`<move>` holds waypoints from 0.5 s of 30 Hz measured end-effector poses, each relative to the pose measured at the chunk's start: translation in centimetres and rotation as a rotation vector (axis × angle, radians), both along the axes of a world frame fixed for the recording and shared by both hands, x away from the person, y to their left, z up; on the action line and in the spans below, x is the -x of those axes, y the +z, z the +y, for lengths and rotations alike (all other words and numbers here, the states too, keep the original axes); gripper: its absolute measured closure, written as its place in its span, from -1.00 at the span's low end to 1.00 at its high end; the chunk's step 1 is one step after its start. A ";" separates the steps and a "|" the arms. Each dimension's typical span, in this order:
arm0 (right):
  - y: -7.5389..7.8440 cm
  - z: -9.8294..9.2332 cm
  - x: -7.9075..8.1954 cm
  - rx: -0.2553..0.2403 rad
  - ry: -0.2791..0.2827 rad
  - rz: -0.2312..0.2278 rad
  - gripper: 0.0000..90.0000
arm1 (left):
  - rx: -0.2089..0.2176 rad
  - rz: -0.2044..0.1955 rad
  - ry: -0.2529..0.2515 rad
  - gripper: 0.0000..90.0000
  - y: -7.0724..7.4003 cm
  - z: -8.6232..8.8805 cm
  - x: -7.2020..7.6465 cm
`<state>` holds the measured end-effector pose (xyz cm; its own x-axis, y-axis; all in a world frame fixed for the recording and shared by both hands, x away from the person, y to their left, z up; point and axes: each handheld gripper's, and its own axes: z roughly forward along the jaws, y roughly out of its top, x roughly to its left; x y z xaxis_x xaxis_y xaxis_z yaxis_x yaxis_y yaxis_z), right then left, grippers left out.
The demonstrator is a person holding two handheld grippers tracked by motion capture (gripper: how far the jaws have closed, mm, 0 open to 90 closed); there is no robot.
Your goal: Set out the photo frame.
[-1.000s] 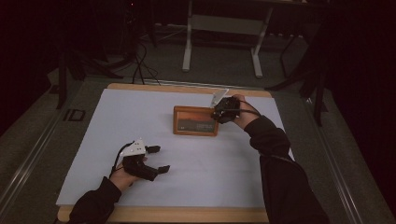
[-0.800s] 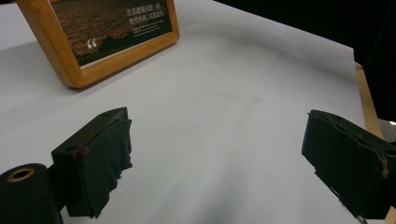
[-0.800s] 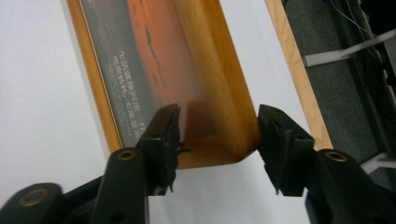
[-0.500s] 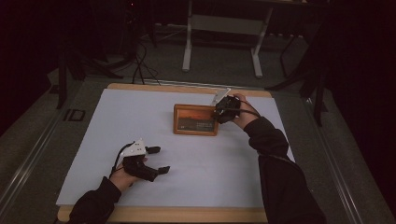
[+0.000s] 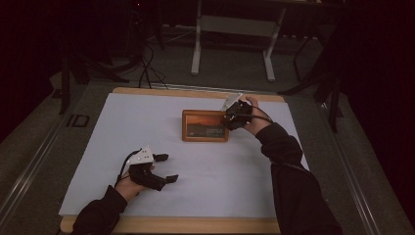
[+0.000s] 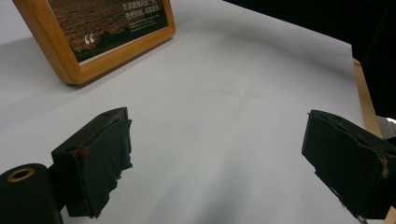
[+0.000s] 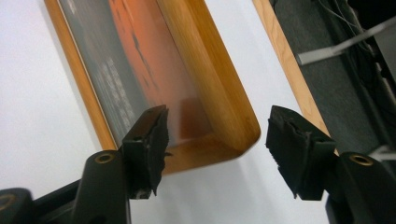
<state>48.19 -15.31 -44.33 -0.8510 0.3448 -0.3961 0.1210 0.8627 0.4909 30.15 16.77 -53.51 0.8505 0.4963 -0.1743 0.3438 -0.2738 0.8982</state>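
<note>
The wooden picture frame (image 5: 205, 126) lies flat on the tabletop (image 5: 161, 112), nearer its far edge. The right gripper (image 5: 234, 116) sits at the frame's right end; its jaws have just been opening and straddle that corner without pressing it. The left gripper (image 5: 164, 168), jaws spread and empty, hovers near the near-left corner, well apart from the frame.

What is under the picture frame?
The picture frame lies flat on a big white sheet that covers the wooden table. The part of the sheet right beneath it is hidden.

I note one wooden picture frame (image 5: 205, 126) lying flat, face up, on the white-covered counter (image 5: 147, 127), toward its far side and right of centre. It holds an orange-and-dark landscape print with pale lettering. Corners are rounded, wood light brown.
</note>
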 end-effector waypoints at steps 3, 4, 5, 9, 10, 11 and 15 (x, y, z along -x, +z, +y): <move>0.2 -0.1 0.3 -0.047 0.002 0.002 -0.20 | -0.002 0.002 0.001 -0.81 0.0 0.0 0.0; 0.3 -0.1 0.4 -0.059 0.000 0.002 -0.26 | -0.002 0.002 0.001 -0.81 0.0 0.0 0.0; 0.3 0.0 0.6 -0.061 -0.003 0.002 -0.31 | -0.003 0.001 0.001 -0.81 0.0 0.0 0.0; 0.5 -0.1 1.1 -0.118 -0.016 0.002 -0.56 | 0.002 0.001 0.004 -0.81 0.0 0.1 0.0; 0.5 -0.2 1.2 -0.140 -0.019 0.006 -0.61 | 0.003 0.001 0.003 -0.81 0.0 0.1 0.0; 0.5 -0.2 1.3 -0.156 -0.024 0.022 -0.61 | 0.000 0.000 0.002 -0.81 0.0 0.1 0.1; 0.5 -0.8 2.0 -0.208 -0.014 0.047 -0.70 | -0.004 -0.003 -0.001 -0.81 0.1 0.0 0.2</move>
<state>46.15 -16.15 -43.86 -0.8612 0.4271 -0.2755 0.1594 0.7417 0.6515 29.98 16.81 -53.43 0.8516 0.4960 -0.1696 0.3407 -0.2779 0.8982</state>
